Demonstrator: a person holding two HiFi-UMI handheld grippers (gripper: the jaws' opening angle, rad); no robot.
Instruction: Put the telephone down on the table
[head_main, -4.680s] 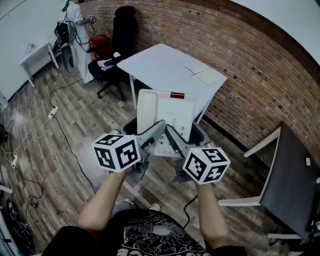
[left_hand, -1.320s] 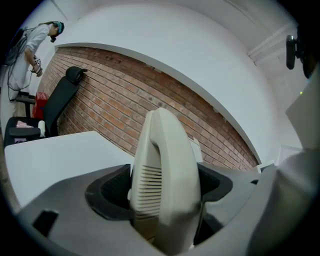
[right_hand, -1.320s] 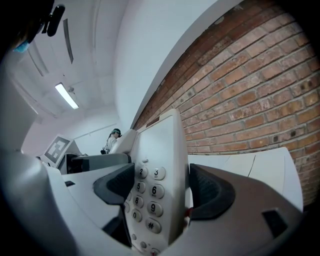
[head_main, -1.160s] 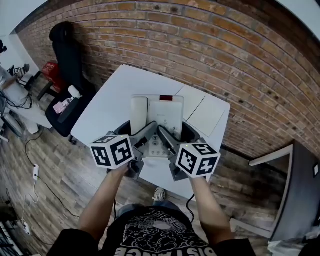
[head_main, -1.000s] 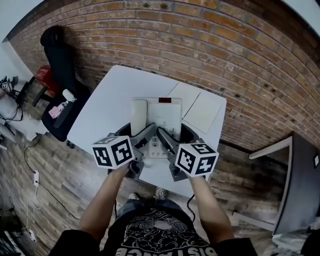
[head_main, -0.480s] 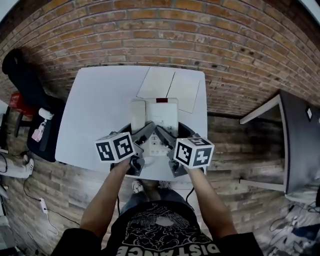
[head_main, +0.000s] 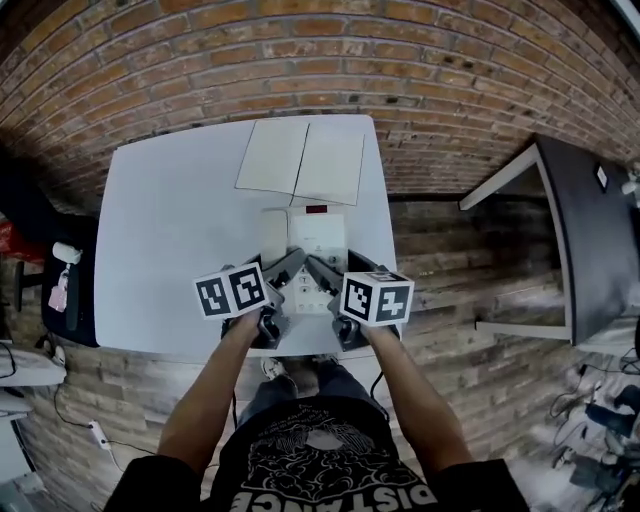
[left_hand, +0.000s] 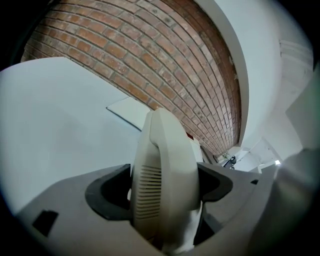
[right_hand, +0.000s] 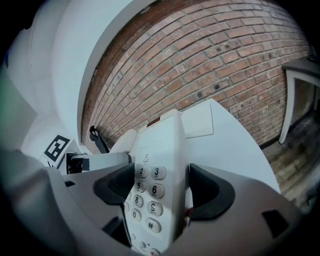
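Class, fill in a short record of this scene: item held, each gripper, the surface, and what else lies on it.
Item: cream telephone, over the table's near half; contact unclear
Left gripper: shut on the handset side
Right gripper: shut on the keypad side
Surface: white table
Also on it: two paper sheets, far side by the brick wall

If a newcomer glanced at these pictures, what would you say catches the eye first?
First comes the cream desk telephone, gripped over the white table by the left claw on its handset side and the right claw on its keypad side. Next come the two paper sheets at the table's far edge, beside the red brick wall.
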